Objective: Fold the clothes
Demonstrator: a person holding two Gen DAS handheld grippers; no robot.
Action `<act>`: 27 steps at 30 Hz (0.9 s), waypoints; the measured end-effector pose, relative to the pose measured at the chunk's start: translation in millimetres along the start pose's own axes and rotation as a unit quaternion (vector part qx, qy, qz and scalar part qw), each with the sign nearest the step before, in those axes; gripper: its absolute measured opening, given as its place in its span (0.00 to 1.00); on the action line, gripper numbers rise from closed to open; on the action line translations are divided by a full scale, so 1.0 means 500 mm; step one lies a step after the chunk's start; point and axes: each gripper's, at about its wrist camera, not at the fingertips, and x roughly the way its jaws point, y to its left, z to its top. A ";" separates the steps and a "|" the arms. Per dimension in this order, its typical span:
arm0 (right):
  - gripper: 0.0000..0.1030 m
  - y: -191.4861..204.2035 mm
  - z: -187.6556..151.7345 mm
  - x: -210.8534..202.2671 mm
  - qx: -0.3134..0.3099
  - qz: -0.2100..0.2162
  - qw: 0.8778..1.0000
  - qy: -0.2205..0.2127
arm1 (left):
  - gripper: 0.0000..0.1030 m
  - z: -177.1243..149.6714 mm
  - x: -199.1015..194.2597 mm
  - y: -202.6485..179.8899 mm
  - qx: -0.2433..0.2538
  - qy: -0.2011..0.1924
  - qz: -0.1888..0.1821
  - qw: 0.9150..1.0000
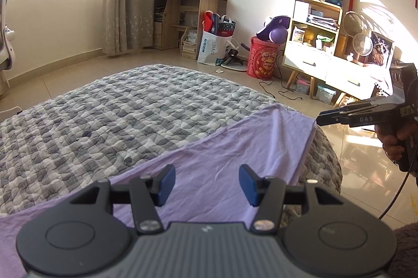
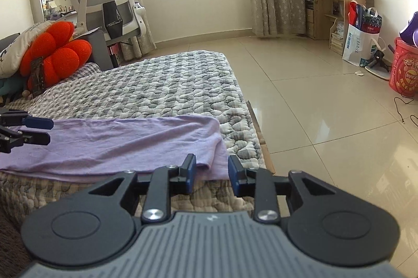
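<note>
Now | both grippers' fingers apart, empty | left gripper (image 1: 207, 185) over lilac garment (image 1: 235, 147) on bed (image 1: 104, 115) | right gripper (image 2: 212, 174) should pinch the 12 o'clock corner squarely.

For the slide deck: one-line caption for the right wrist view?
Right gripper open and empty at the corner of a lilac garment spread on a quilted bed.

You have one lilac garment (image 2: 125, 142) lying flat and lightly wrinkled across the near end of the checked quilt (image 2: 167, 84), its folded edge reaching the quilt's corner.
</note>
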 end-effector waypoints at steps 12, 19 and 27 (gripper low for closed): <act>0.11 0.056 -0.026 0.042 -0.127 -0.070 0.989 -0.001 | 0.53 -0.007 0.001 -0.006 0.012 0.011 -0.011 1.000; 0.00 0.058 -0.041 0.024 -0.190 -0.118 0.975 -0.010 | 0.53 -0.006 -0.030 0.020 0.013 0.006 -0.014 1.000; 0.07 0.050 -0.051 0.028 -0.187 -0.117 0.975 0.015 | 0.53 -0.026 -0.096 0.069 0.001 0.003 0.004 1.000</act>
